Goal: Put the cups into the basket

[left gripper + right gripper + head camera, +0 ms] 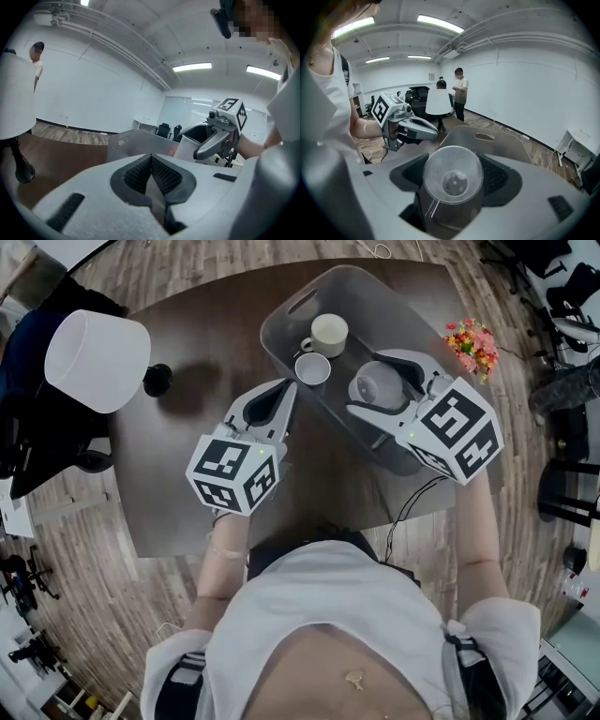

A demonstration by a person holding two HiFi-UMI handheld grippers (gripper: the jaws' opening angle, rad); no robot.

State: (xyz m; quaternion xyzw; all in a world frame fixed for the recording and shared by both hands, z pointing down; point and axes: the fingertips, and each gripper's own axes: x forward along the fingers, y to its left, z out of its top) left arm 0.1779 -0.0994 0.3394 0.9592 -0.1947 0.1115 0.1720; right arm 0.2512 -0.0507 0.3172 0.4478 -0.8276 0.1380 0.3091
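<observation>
**Room around the basket**

Inside the basket (pixel 270 334), a mug (pixel 328 334) and a small cup (pixel 312 368) take up the far end. The right tongs (pixel 367 382), clamped on a clear cup (pixel 382 388), occupy the near end. The closed left tongs (pixel 287 390) sit just beside the left wall. Left of the basket, bare bench (pixel 187 456) runs to the lamp (pixel 98 357). Flowers (pixel 473 345) stand near the basket's right side.
</observation>
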